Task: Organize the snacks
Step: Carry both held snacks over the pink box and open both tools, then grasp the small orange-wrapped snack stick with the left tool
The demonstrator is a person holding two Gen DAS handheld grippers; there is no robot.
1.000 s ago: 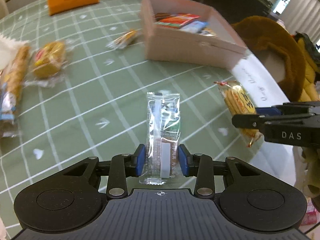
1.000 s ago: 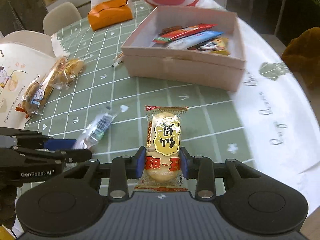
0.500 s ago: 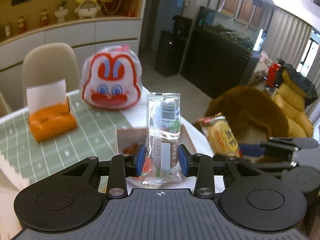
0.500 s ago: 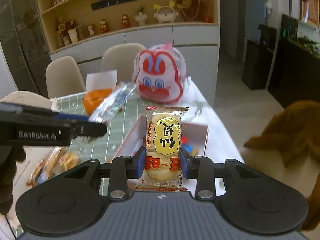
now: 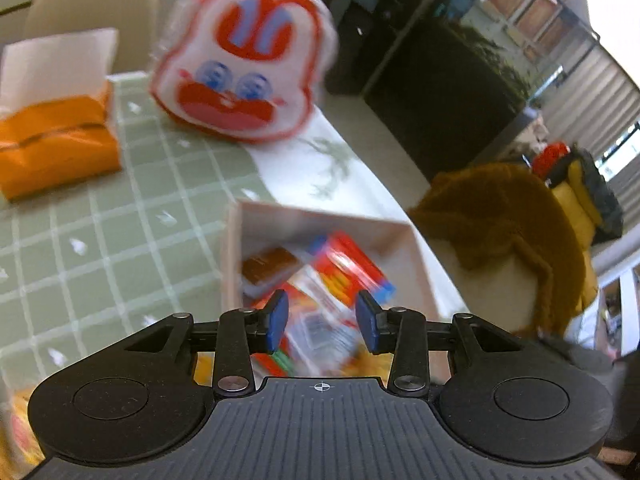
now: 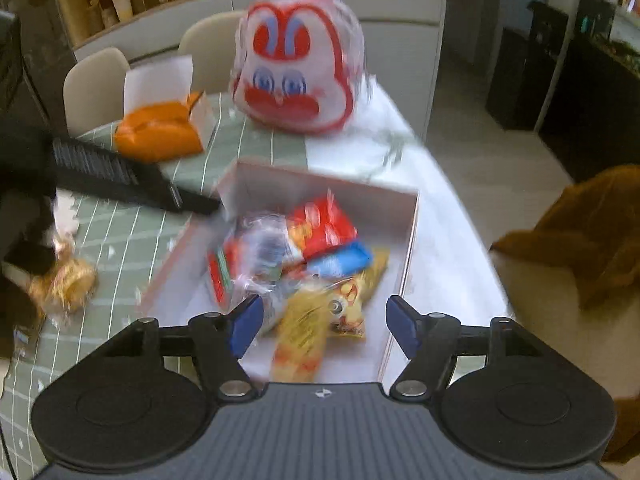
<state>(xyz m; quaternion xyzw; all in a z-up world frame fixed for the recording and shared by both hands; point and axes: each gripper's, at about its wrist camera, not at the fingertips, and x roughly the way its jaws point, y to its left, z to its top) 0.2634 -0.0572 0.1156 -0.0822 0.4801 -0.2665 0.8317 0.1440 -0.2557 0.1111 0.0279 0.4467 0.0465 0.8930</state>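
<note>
- The left gripper is hanging over the box with its jaws spread and nothing between them; the clear packet it pinched a moment ago is gone.
- The right gripper is gaping too, its yellow rice cracker now lying in the box among the other snacks.
- Both drops look finished; a wrapped pastry is waiting on the tablecloth.

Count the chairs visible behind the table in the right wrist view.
2: one chair at the far left behind the orange tissue box, another chair behind the rabbit bag. Others may be hidden.
</note>
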